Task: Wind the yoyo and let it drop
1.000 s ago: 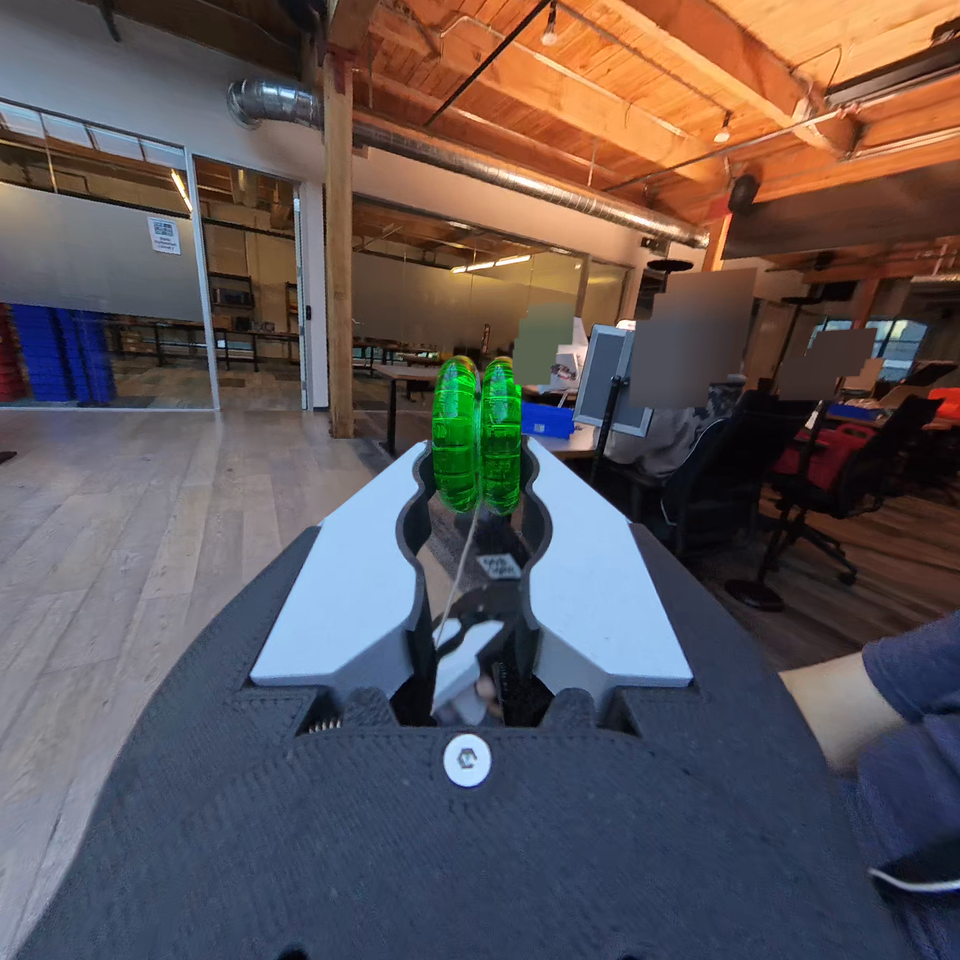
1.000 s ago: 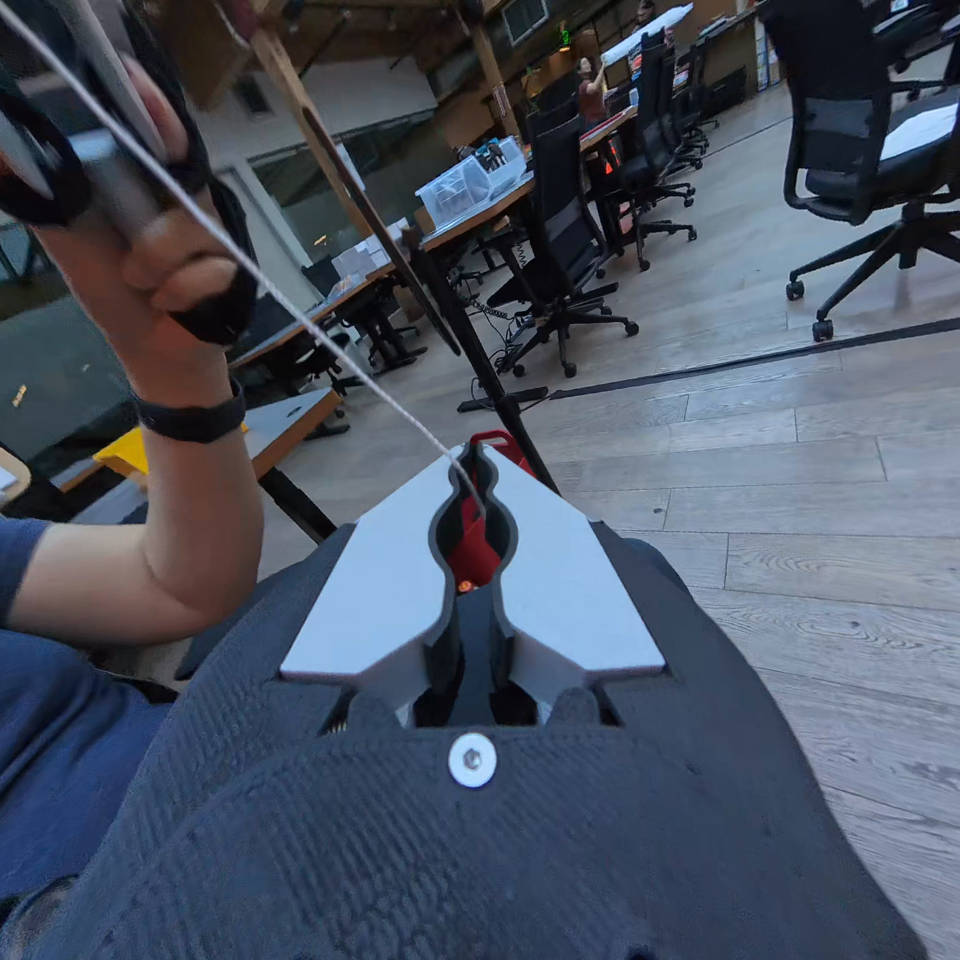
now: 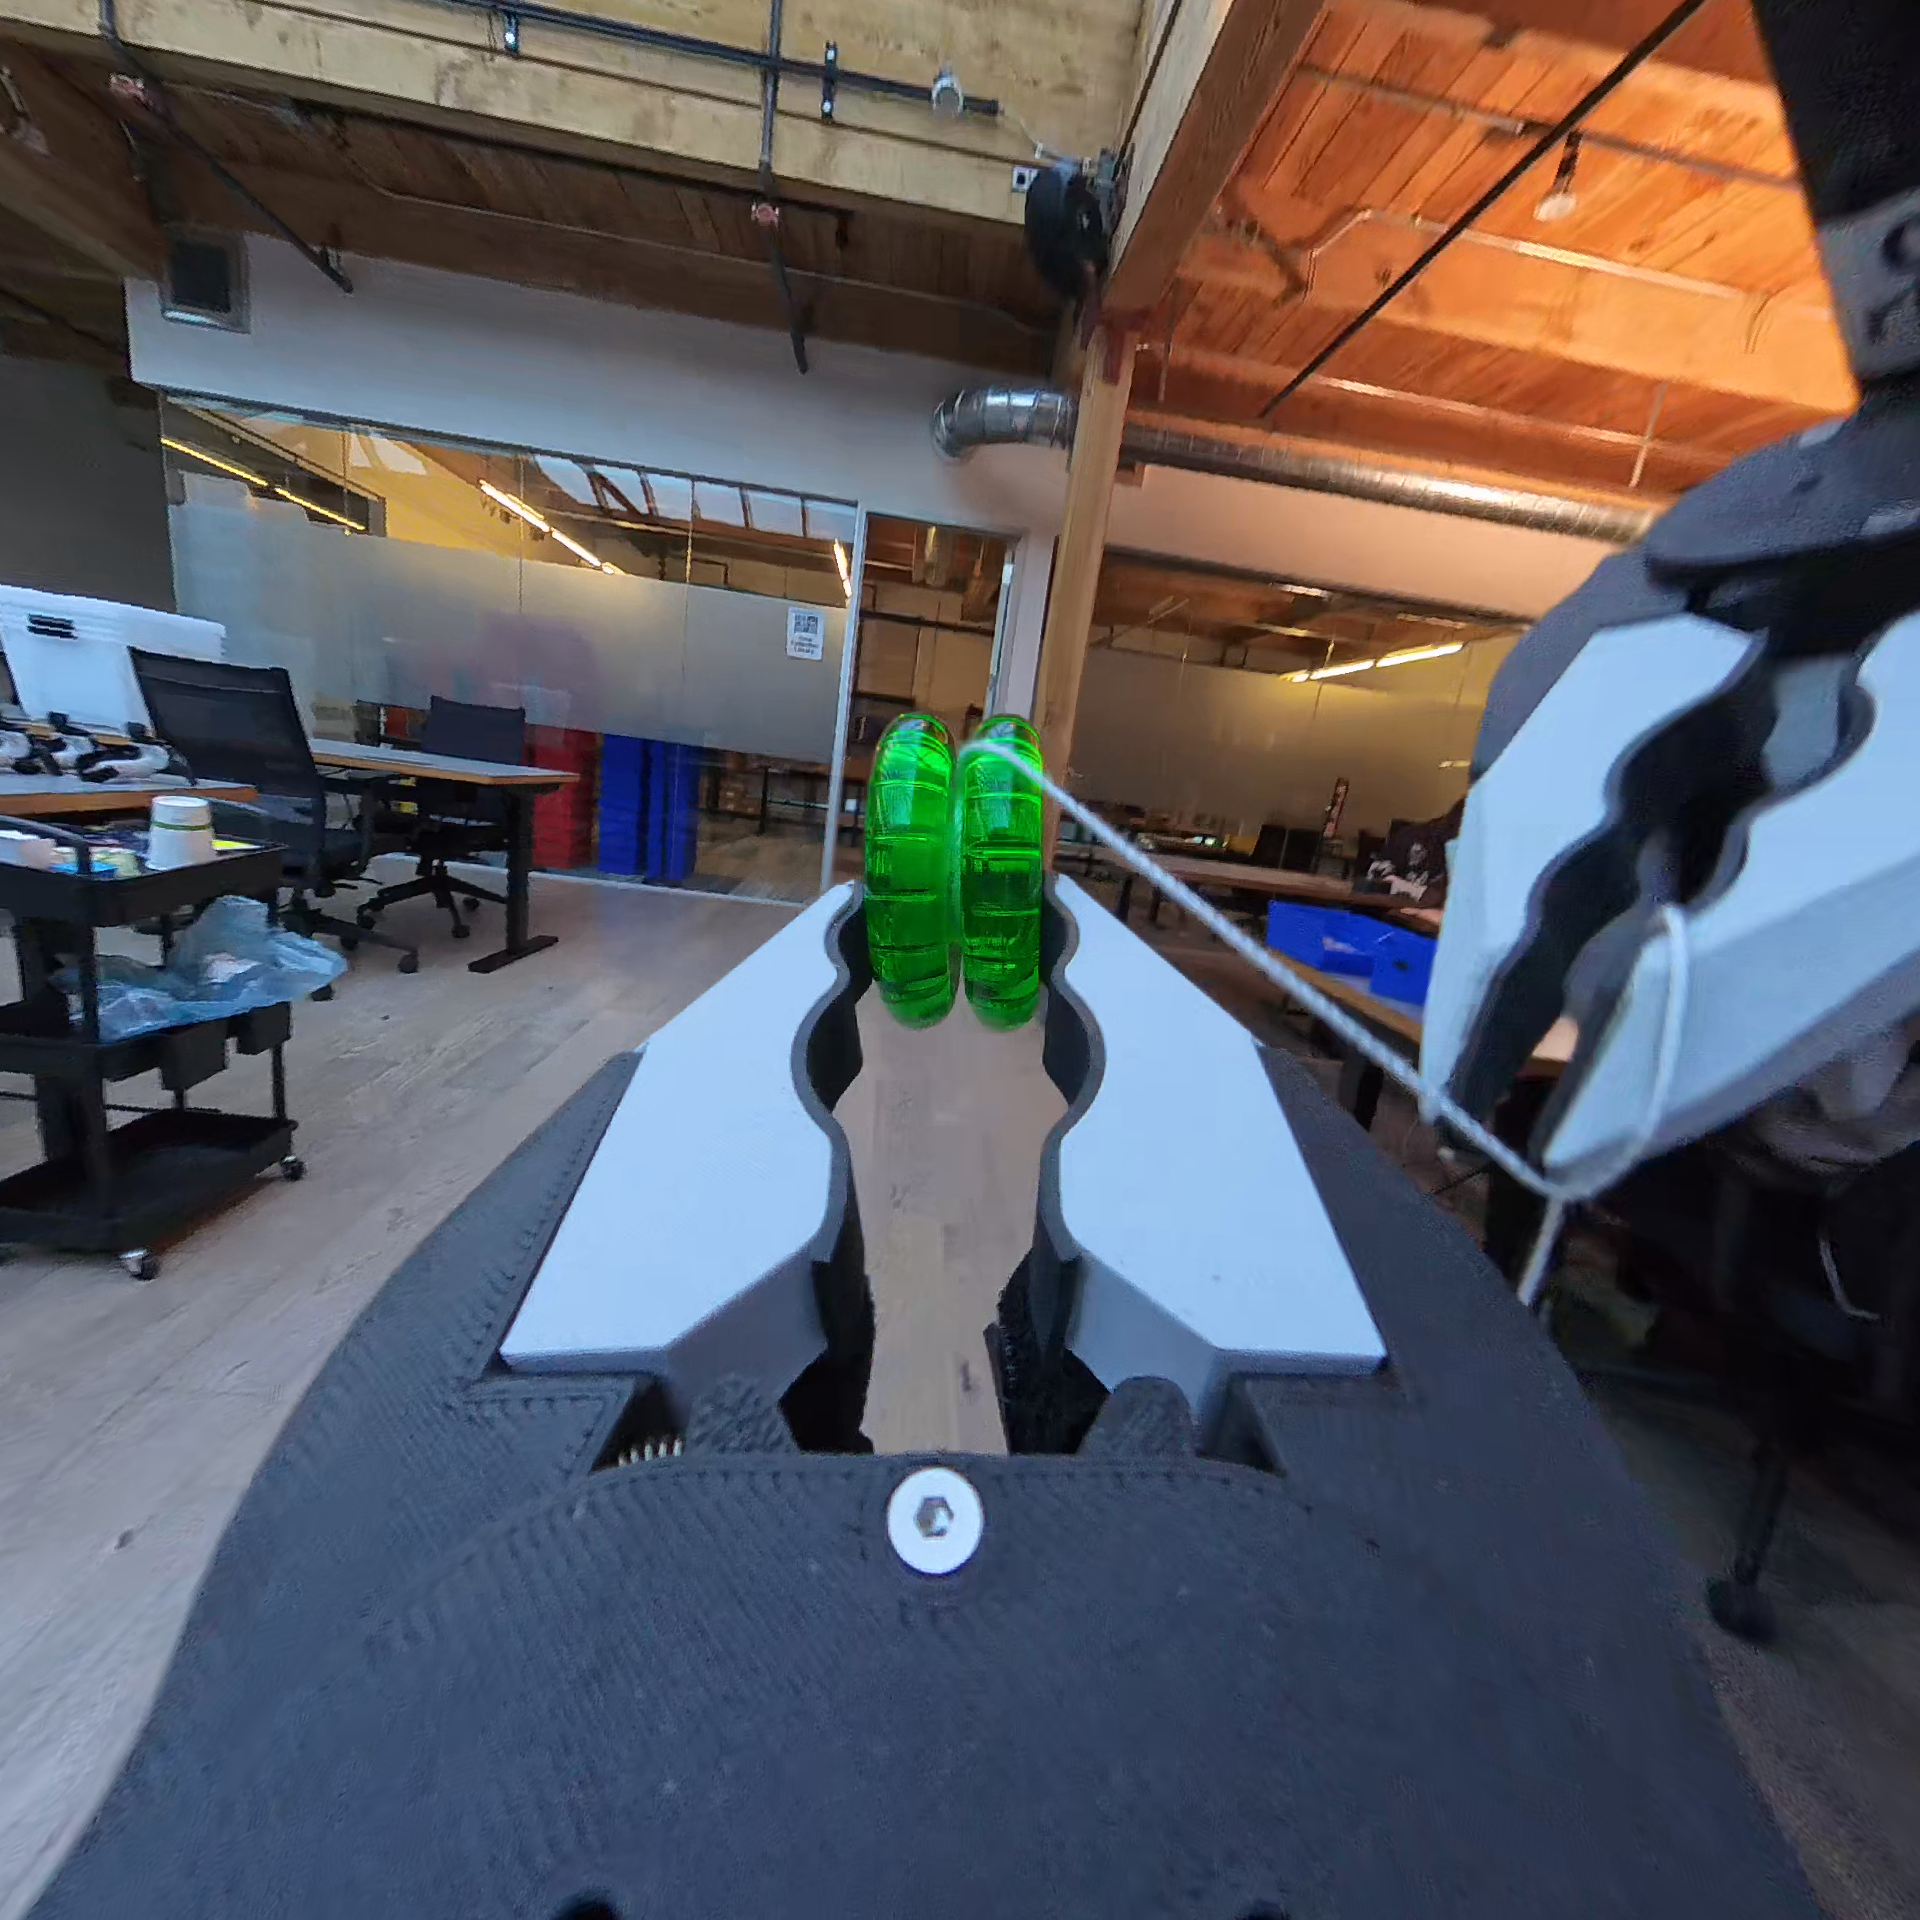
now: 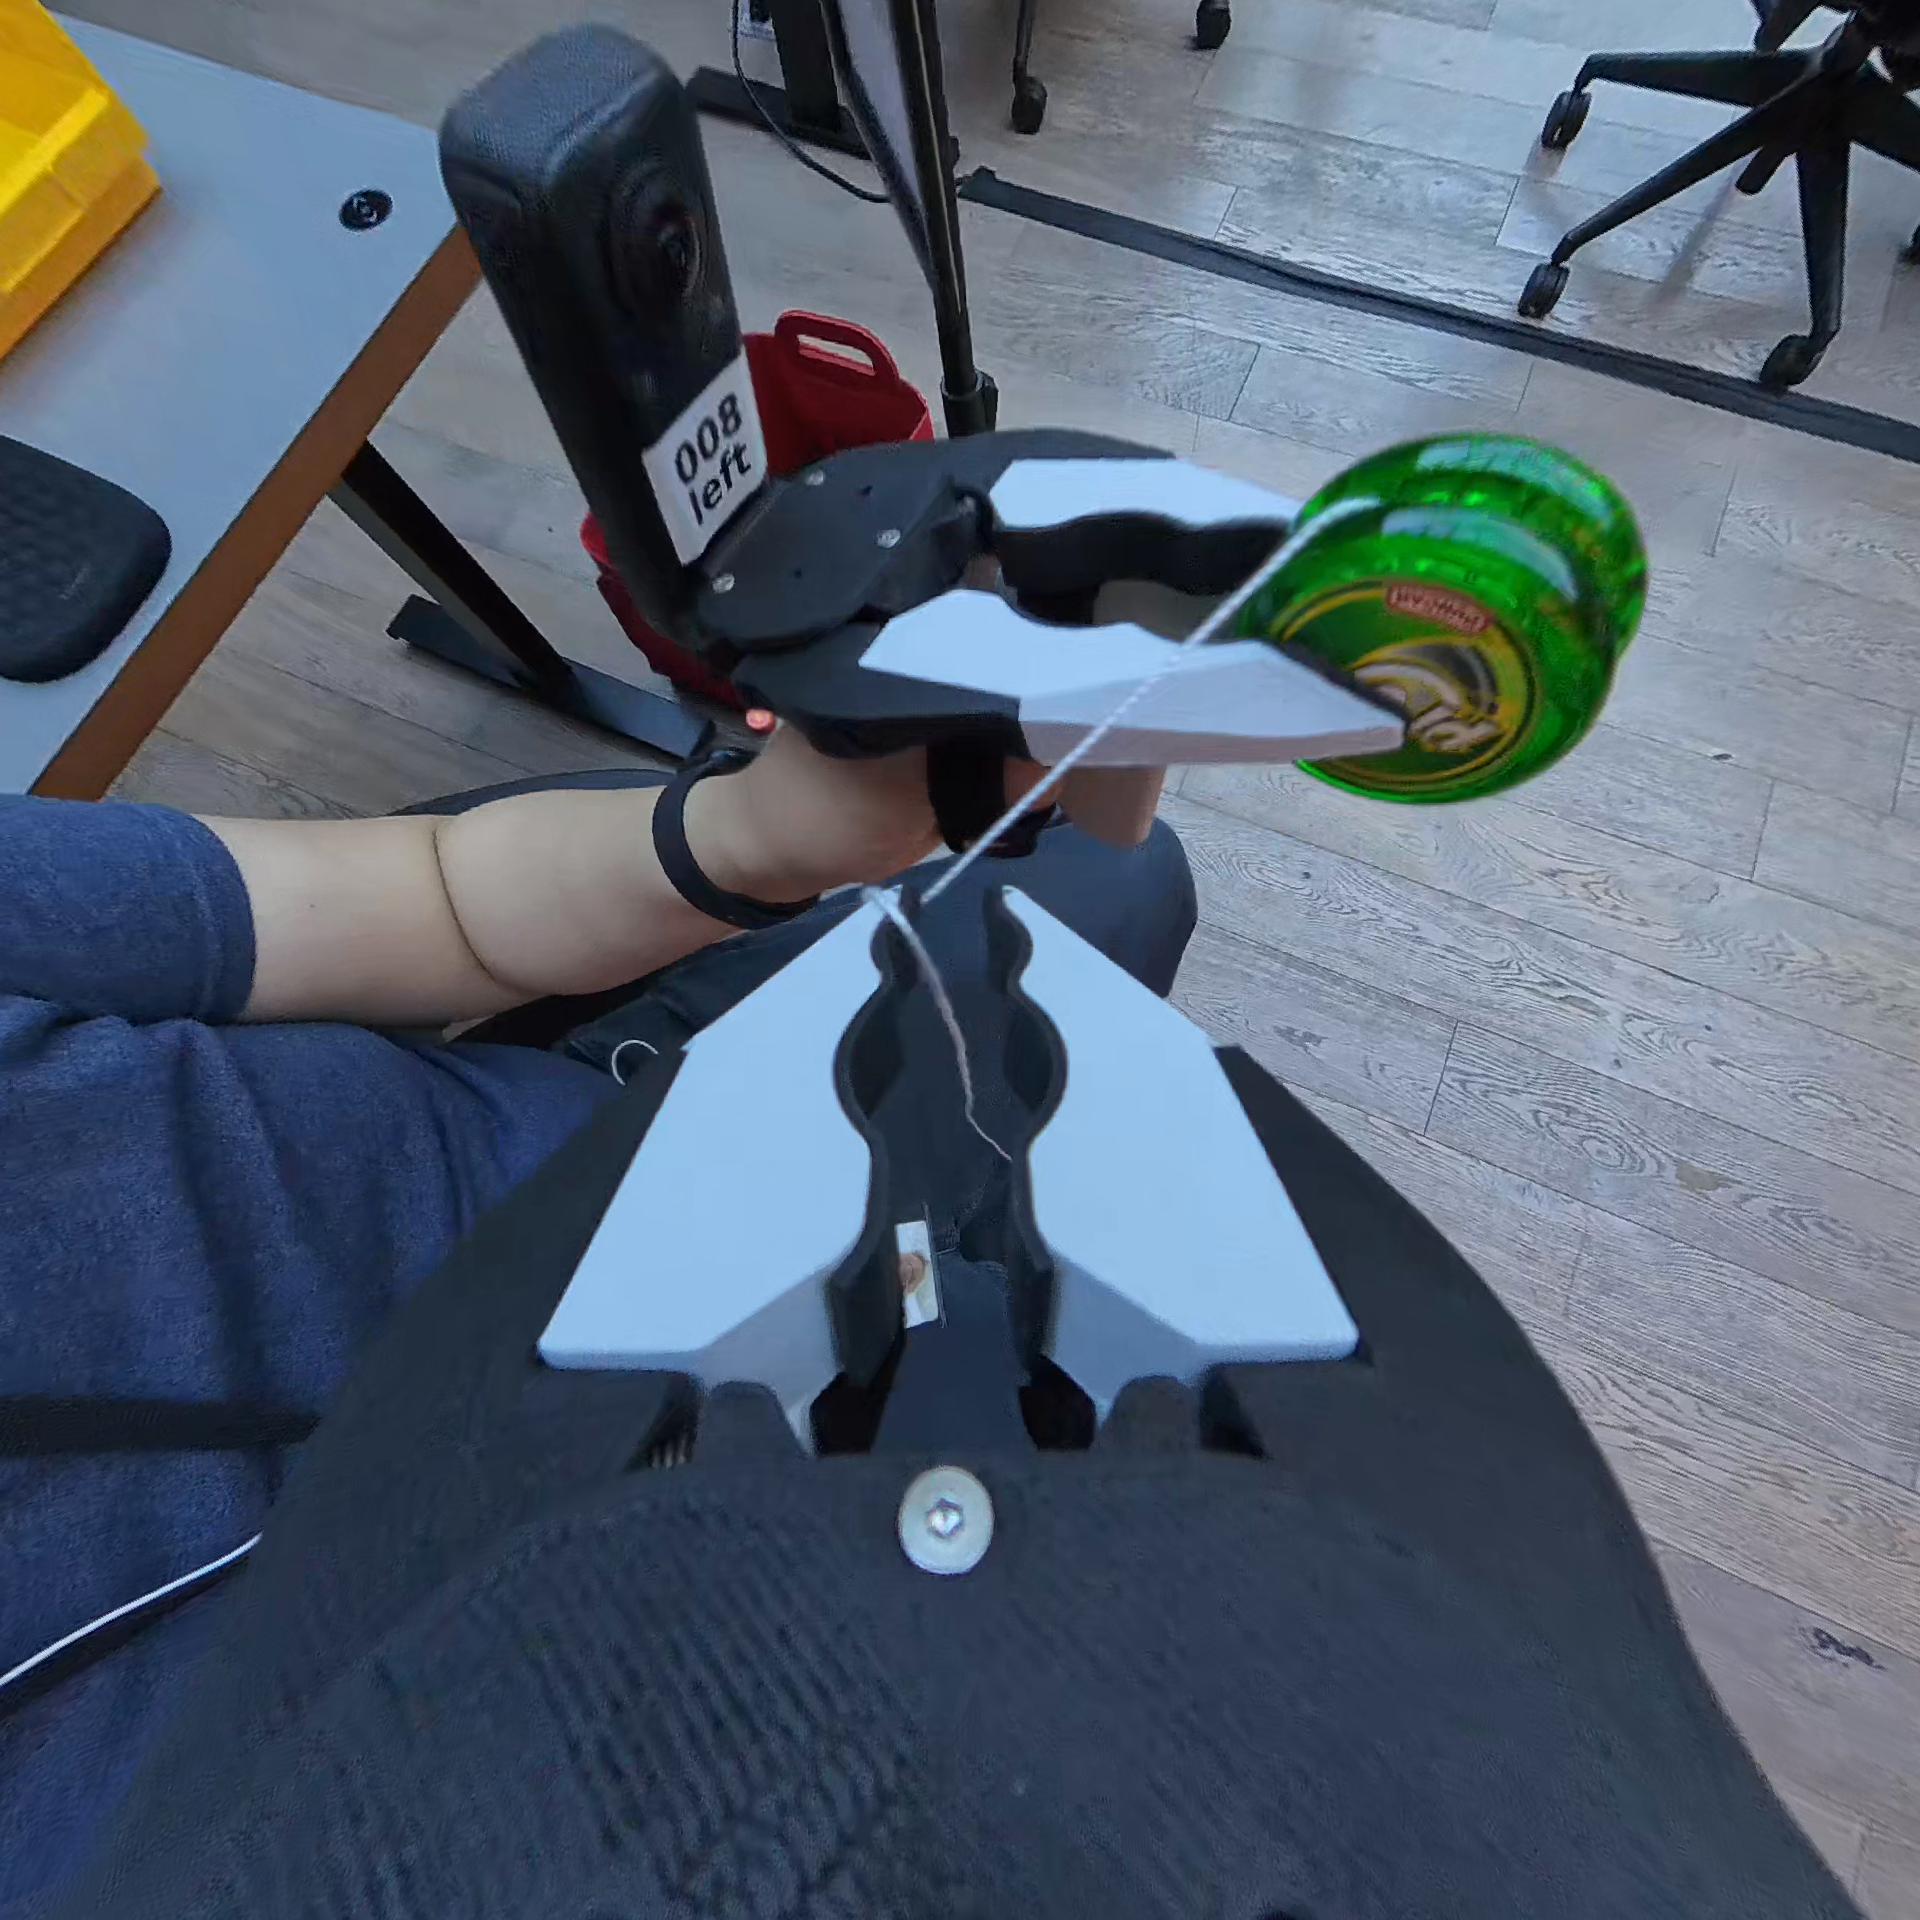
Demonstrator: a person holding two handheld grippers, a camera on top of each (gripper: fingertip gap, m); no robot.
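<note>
- Two grippers are in view, both held in the air above a wooden floor point(image 4: 1558, 1195).
- Left gripper point(image 3: 954, 940): its grey fingers point(image 3: 707, 1143) are clamped on the green yoyo point(image 3: 954, 873), one tip against each outer face. The yoyo sits at the far end of the fingers, with its groove facing the camera.
- In the right wrist view, the left gripper point(image 4: 1340, 623) lies roughly level and the yoyo point(image 4: 1455, 623) projects past its tips, to the right in the scene.
- String point(image 3: 1226, 935): a white line runs taut from the yoyo groove down and right to the right gripper point(image 3: 1507, 1132).
- Right gripper point(image 4: 951, 904): the fingertips stand slightly apart. The string point(image 4: 1081, 748) reaches the left fingertip and a loose end hangs in the gap; it appears looped over that tip, though the exact hold is not clear.
- A person's hand point(image 4: 831, 821), with a dark wristband, holds the left gripper from beneath.
- A grey desk point(image 4: 208, 312) stands at far left.
</note>
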